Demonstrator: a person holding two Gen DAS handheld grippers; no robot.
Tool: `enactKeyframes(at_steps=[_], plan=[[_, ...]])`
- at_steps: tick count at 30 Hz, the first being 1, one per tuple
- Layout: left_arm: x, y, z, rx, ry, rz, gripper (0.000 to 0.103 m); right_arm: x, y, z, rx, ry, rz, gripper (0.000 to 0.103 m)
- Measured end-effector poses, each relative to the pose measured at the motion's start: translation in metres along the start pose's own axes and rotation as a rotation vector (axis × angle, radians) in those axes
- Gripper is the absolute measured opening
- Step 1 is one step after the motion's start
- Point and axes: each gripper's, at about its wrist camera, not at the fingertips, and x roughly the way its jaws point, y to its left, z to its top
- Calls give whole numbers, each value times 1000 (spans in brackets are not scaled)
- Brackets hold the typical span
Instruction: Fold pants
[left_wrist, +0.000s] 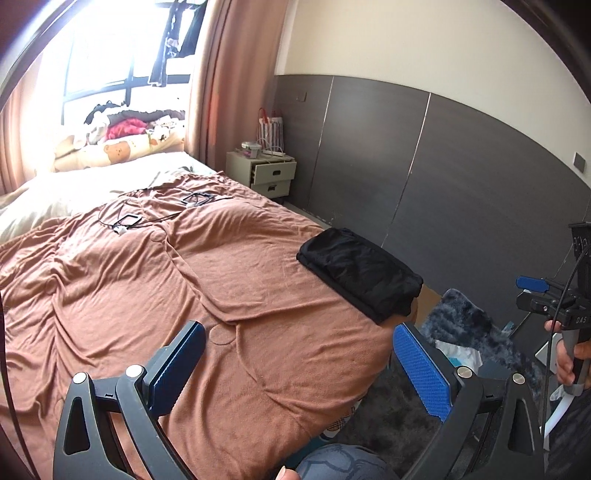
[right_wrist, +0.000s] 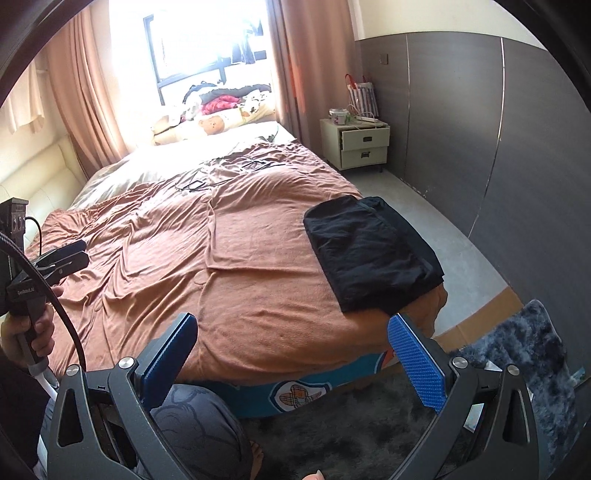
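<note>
Both claws, left (left_wrist: 299, 369) and right (right_wrist: 291, 362), hang spread and empty near folded black pants (right_wrist: 373, 251) on the bed (right_wrist: 221, 258).

The bed (right_wrist: 258, 332) wears a rumpled brown blanket (left_wrist: 147, 288). Folded black pants (right_wrist: 373, 254) lie flat at its near right corner. Thin black cables, perhaps with small devices (left_wrist: 127, 221), lie toward the far end, before pale bedding (left_wrist: 74, 188) and pillows (right_wrist: 207, 125).

Both my grippers open, holding nothing.

My left gripper (left_wrist: 299, 373) fills the bottom of its frame, jaws spread wide; my right gripper (right_wrist: 291, 365) likewise. At the right edge of the left view my right hand (left_wrist: 570, 354) wraps its handle; at left edge of the right view, my left hand (right_wrist: 31, 332).
</note>
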Motion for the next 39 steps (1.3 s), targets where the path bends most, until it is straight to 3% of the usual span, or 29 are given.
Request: enactKeyframes(at_steps=[22, 27, 39], plan=[[-138, 15, -85, 17, -157, 132, 103, -65, 65, -88, 35, -186, -2, 103], [-159, 17, -107, -15, -160, 128, 103, -68, 79, -111, 24, -201, 4, 103], [-190, 11, -149, -25, -168, 217, 103, -70, 109, -150, 13, -219, 33, 103]])
